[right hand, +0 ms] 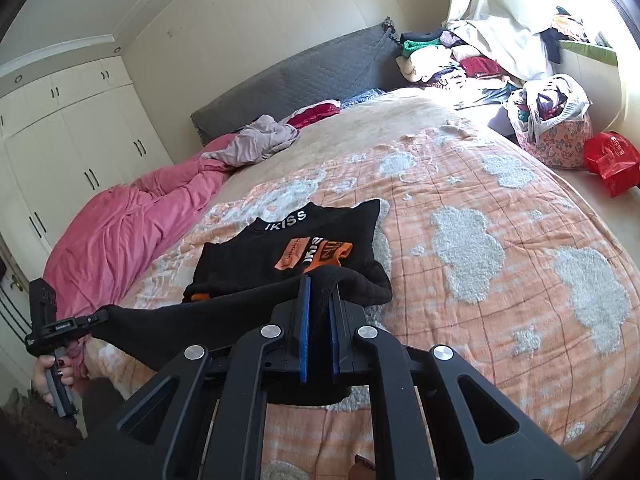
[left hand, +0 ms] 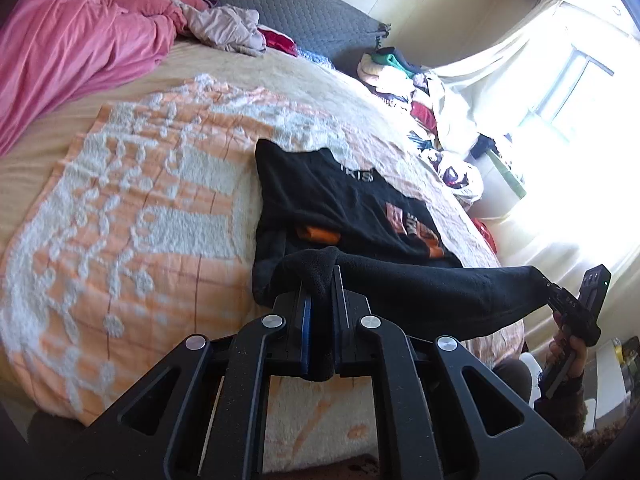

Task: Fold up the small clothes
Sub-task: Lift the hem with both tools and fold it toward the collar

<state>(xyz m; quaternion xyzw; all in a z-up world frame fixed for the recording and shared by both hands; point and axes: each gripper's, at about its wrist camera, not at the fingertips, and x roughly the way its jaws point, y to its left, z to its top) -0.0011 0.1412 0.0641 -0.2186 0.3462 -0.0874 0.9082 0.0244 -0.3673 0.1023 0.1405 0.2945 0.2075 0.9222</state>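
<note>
A small black shirt (left hand: 340, 208) with white collar lettering and an orange print lies on the orange-and-white blanket (left hand: 140, 200) on the bed. It also shows in the right wrist view (right hand: 280, 248). My left gripper (left hand: 320, 276) is shut on one corner of its bottom hem. My right gripper (right hand: 320, 284) is shut on the other corner. The hem is lifted and stretched taut between them above the near bed edge. The right gripper also shows in the left wrist view (left hand: 554, 292), and the left gripper in the right wrist view (right hand: 100, 316).
A pink duvet (left hand: 72, 40) is bunched at the bed's far side, with a pale garment (left hand: 228, 28) by the grey headboard (left hand: 280, 0). Piled clothes (right hand: 460, 56), a filled bag (right hand: 552, 128) and a red bag (right hand: 612, 160) sit beside the bed near the window. White wardrobes (right hand: 60, 140) line the wall.
</note>
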